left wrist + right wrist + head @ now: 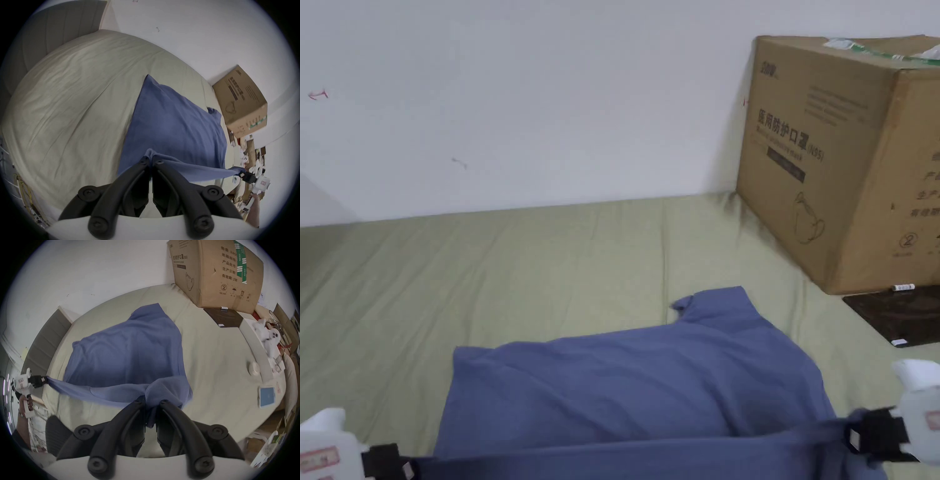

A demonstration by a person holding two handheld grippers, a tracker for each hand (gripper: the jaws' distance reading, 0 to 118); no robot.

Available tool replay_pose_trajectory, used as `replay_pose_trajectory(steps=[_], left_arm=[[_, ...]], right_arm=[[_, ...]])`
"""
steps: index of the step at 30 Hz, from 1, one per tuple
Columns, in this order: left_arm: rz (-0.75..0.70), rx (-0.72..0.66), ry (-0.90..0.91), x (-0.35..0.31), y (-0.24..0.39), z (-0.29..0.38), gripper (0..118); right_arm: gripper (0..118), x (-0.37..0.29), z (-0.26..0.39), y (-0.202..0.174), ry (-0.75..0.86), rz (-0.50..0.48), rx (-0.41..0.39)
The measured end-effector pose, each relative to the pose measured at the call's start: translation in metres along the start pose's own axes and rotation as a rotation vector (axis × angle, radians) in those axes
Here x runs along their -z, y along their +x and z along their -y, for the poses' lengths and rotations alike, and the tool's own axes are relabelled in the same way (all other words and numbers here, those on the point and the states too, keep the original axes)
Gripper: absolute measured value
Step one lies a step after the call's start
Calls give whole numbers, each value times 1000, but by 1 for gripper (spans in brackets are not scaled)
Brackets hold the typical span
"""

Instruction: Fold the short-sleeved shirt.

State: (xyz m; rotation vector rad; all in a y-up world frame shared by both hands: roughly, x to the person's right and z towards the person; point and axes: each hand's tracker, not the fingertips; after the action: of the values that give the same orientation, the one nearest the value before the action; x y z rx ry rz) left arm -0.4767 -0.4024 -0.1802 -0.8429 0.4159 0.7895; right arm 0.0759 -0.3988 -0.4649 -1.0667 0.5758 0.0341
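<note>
Shirt (625,381) (soft, limp) is held taut at bed's (487,262) near edge, clenched by left gripper (150,160) and right gripper (150,400).

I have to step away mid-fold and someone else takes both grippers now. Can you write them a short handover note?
Left gripper: shut on the near edge of the blue short-sleeved shirt, at its left corner.
Right gripper: shut on the same edge at the right corner, with bunched cloth between its jaws.
The shirt lies spread on the green bed sheet; its near edge is lifted and pulled taut between the two grippers. A cardboard box stands on the bed at the far right.
Done: both corners gripped, edge raised.
Left: probably carry the edge over the far part, lay it down, then finish folding.
</note>
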Motion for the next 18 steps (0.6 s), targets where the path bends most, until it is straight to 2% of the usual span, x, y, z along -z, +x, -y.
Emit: replay_pose_trajectory(steps=[4,5,7,8,9,10,11,14,16,18], left_arm=[[-32,25,-2,53,13,-35,3],[-30,26,-2,64,11,-39,20],[-15,-3,-15,84,7,-46,39],[-10,-35,-25,90,4,-46,50],[-10,-74,-37,93,0,-42,78],[25,-100,-33,93,-3,-40,92],[49,-121,-32,92,-5,-38,101],[89,-122,-22,81,-6,-32,102],[102,-65,21,62,5,-26,102],[111,27,117,33,22,-16,102]], right_arm=[[11,68,-52,5,-30,-6,85],[14,83,-58,6,-24,0,85],[22,116,-67,13,-10,37,102],[29,124,-67,14,-15,53,115],[63,131,-66,14,-32,102,139],[96,134,-61,14,-38,142,155],[108,131,-58,16,-6,140,171],[108,115,-47,23,32,74,250],[108,92,-38,21,76,96,251],[108,59,-27,13,164,67,215]])
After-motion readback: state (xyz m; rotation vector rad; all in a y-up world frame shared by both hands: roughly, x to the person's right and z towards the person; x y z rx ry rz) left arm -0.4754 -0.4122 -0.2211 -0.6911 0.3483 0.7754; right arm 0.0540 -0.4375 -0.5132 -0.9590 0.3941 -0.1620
